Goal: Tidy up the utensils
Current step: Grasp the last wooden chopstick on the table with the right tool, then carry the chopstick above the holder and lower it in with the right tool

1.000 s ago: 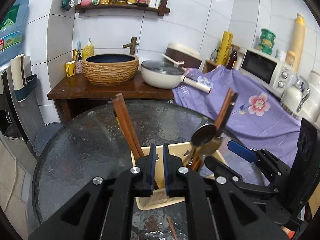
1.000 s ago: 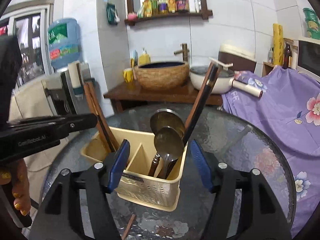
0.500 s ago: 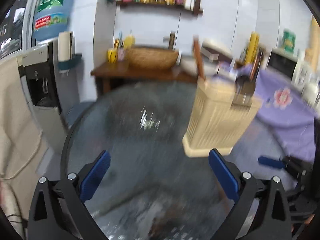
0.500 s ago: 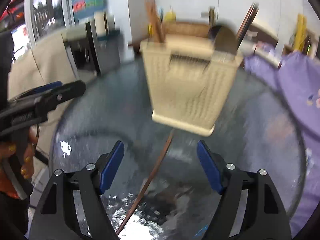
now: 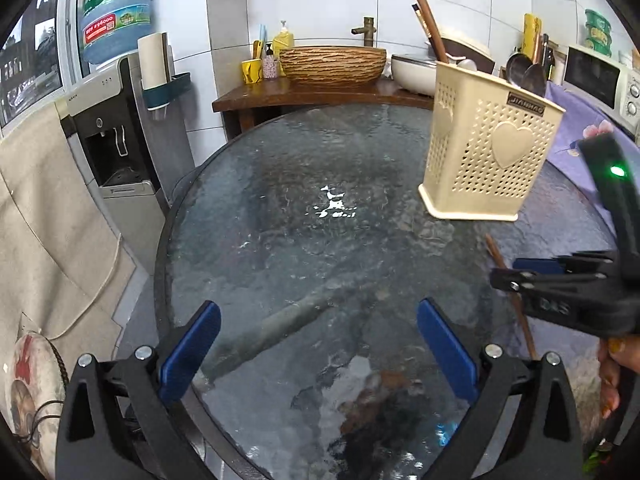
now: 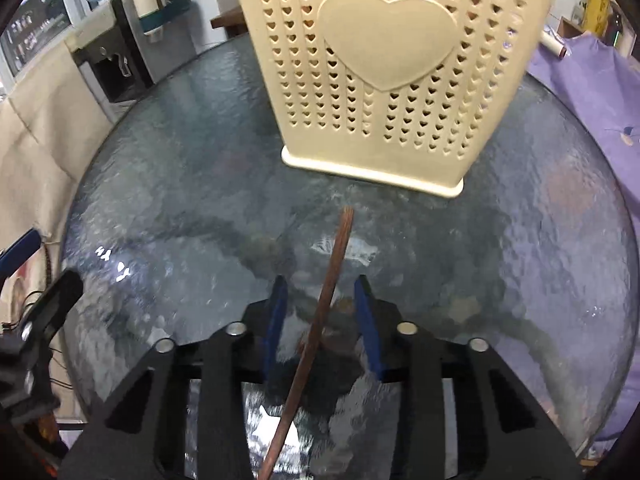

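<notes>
The right hand-held gripper [image 6: 320,320] is low over the round glass surface [image 6: 160,200], angled down, and a single brown chopstick [image 6: 332,276] runs lengthwise between its blue pads [image 6: 276,320]. The jaws have just been closing in on it, yet a gap shows on both sides of the stick, so the pads are not pressing: narrowed around it, not pinching. The chopstick lies flat on the glass, its far tip pointing toward the cream utensil basket [image 6: 384,80] and stopping just short of the basket's base.

Over on the other side, the left hand-held gripper [image 5: 318,344] stands spread wide with nothing between its blue pads [image 5: 192,344], only bare glass beneath them. From this camera the utensil basket [image 5: 492,140] stands upright at the far right of the surface [image 5: 280,220], heart-patterned wall facing us. A pair of brown chopsticks [image 5: 430,20] leans out of its left end, and spoons [image 5: 528,72] poke up from the right end. The lone chopstick [image 5: 494,250] shows on the glass in front of the basket, passing under the right hand-held gripper [image 5: 504,276], which reaches in from the right edge with a green light on its body. Fingers [image 5: 610,376] of the person's hand curl around its grip below.

Behind the surface, a woven basin [image 5: 332,64] on a wooden counter and a water dispenser [image 5: 116,120] to the left.
</notes>
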